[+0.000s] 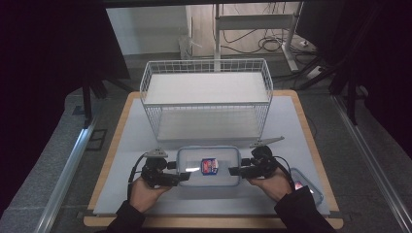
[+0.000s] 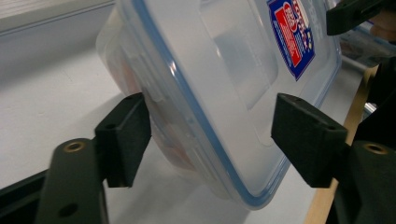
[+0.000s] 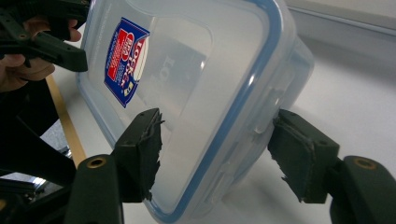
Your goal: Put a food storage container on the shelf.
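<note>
Left gripper (image 1: 183,171): jaws straddle the left end of the container (image 1: 209,167), one pad below the wall, one above the lid. In the left gripper view the lower pad (image 2: 125,135) touches the wall; the upper pad (image 2: 306,135) stands off the lid. Not clamped.

Right gripper (image 1: 233,171): jaws straddle the right end. In the right gripper view one pad (image 3: 142,149) lies against the lid face and the other (image 3: 299,154) meets the latch side. Whether it presses firmly, cannot tell.

Container: one, clear plastic, blue seal round the lid rim. It sits on the grey mat (image 1: 131,145) at the near middle of the table, between both grippers. One label (image 1: 209,166) on the lid, blue and red with white lettering; wording too blurred to read. Embossed lettering on the lid, not legible.

Count: two grippers, one container in hand, one further clear lidded box (image 1: 311,189) at the near right corner, one white wire basket rack (image 1: 206,97) with two tiers.

Room: the rack stands just behind the container, a narrow strip of mat between them. Open mat lies left of the left gripper. Wooden table edge (image 1: 111,145) borders the mat.
</note>
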Tool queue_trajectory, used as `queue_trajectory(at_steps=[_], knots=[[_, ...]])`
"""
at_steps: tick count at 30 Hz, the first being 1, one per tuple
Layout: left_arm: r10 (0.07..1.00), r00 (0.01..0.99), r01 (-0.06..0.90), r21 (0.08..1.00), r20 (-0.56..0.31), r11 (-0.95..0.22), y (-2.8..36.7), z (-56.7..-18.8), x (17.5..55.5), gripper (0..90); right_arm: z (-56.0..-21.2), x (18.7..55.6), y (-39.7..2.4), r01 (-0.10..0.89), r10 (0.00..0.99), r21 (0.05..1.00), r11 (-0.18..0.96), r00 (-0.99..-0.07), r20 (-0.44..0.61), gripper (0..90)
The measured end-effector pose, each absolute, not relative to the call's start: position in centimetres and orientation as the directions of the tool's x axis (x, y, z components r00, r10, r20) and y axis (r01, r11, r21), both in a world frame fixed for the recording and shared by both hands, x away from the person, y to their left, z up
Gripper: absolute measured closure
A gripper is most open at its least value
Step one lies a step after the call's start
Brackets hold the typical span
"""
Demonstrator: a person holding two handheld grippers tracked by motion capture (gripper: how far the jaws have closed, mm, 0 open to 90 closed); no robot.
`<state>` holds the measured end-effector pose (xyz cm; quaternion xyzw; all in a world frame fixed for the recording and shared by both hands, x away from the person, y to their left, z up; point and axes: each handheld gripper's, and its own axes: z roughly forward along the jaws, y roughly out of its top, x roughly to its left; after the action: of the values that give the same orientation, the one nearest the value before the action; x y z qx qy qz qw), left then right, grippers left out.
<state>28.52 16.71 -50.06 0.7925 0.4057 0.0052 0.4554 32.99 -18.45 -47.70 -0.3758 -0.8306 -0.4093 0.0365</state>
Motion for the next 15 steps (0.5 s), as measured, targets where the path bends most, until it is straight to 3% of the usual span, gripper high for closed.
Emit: queue_trajectory(at_steps=[4,8,15], knots=[[0.615,0.659,0.655,0.732,-0.432,-0.188,17.9,-50.3,28.4,42.0,-47.6,32.6,-19.3,0.655,0.578,0.664,0.361,-0.716,0.391,45.2],[0.604,0.664,0.652,0.737,-0.441,-0.179,18.2,-50.4,28.2,46.3,-47.8,32.3,-19.8,0.66,0.558,0.671,0.338,-0.715,0.421,48.3],[0.593,0.67,0.648,0.741,-0.446,-0.176,18.5,-50.6,27.7,48.9,-48.5,32.4,-19.9,0.668,0.542,0.668,0.327,-0.712,0.446,44.7]])
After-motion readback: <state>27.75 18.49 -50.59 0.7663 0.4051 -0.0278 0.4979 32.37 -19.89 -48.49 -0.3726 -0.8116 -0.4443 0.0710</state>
